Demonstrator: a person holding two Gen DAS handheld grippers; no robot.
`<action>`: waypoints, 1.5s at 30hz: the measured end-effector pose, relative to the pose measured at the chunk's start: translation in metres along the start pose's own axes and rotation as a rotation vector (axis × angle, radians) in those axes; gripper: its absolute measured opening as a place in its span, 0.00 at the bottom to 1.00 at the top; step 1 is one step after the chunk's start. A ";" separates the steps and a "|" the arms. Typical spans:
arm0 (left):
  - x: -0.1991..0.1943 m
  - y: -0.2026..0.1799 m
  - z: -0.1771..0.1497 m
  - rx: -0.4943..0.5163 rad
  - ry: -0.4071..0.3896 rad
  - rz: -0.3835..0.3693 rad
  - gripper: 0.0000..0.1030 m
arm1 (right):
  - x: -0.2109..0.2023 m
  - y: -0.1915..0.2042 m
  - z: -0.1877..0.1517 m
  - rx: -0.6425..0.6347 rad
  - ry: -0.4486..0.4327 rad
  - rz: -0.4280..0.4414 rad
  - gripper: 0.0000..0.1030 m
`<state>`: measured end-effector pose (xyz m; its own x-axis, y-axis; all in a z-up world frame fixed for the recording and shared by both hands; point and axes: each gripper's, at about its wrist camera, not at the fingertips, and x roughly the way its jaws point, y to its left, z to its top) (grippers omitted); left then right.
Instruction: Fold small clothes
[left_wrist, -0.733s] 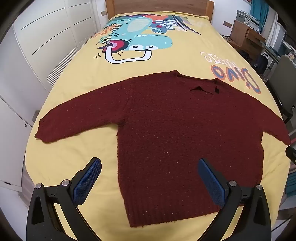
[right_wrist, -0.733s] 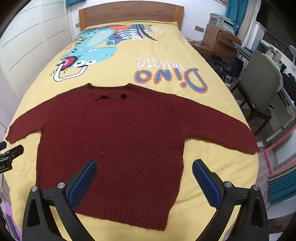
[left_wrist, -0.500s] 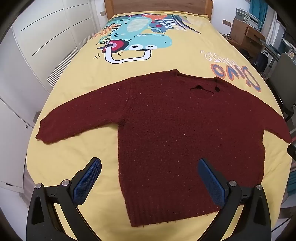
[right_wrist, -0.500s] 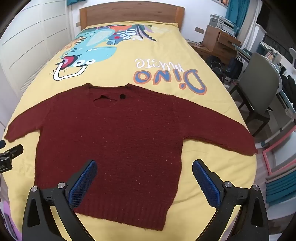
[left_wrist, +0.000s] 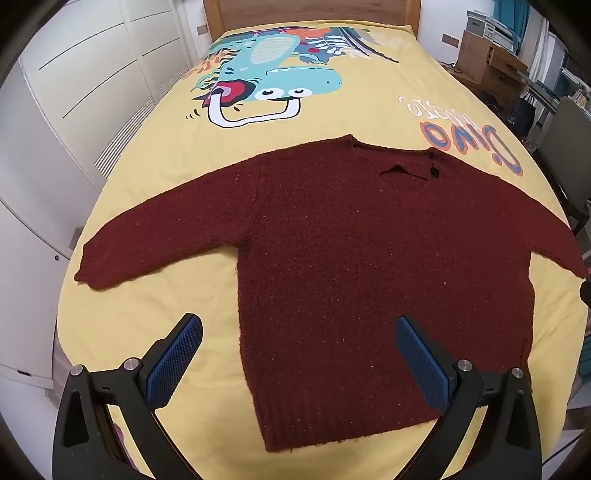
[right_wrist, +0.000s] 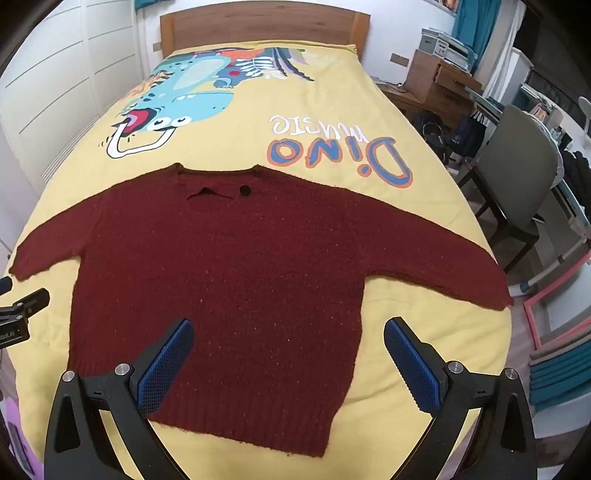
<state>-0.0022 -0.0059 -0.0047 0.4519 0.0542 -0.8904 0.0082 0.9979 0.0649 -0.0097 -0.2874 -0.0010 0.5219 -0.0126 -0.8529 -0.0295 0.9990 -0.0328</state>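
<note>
A dark red knitted sweater (left_wrist: 369, 266) (right_wrist: 229, 280) lies flat on the yellow bedspread (left_wrist: 147, 314) (right_wrist: 406, 317), both sleeves spread out sideways, hem toward me. My left gripper (left_wrist: 297, 354) hovers above the sweater's lower left side, jaws wide open with nothing between the blue pads. My right gripper (right_wrist: 288, 354) hangs over the lower right part of the body, also open and empty. The left sleeve cuff (left_wrist: 92, 273) lies near the bed's left edge; the right cuff (right_wrist: 495, 295) reaches the right edge.
The bedspread carries a dinosaur print (right_wrist: 177, 107) and lettering (right_wrist: 340, 155) beyond the collar. White wardrobe doors (left_wrist: 74, 92) stand on the left. A grey chair (right_wrist: 517, 177) and a wooden desk (right_wrist: 443, 85) stand to the right of the bed. A wooden headboard (right_wrist: 258, 26) closes the far end.
Both views have shifted only slightly; the sweater lies as before and both grippers stay open.
</note>
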 end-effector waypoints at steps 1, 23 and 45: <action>0.000 0.000 0.000 0.000 0.001 0.002 0.99 | 0.000 0.000 0.000 0.000 0.000 0.000 0.99; -0.001 0.000 0.000 0.008 0.009 0.004 0.99 | -0.002 0.002 -0.001 -0.023 0.014 0.006 0.99; 0.004 -0.001 -0.002 0.029 0.026 0.011 0.99 | -0.001 0.002 0.000 -0.038 0.031 0.010 0.99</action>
<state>-0.0026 -0.0066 -0.0088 0.4292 0.0660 -0.9008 0.0296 0.9958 0.0871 -0.0107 -0.2852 -0.0004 0.4952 -0.0050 -0.8688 -0.0674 0.9967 -0.0441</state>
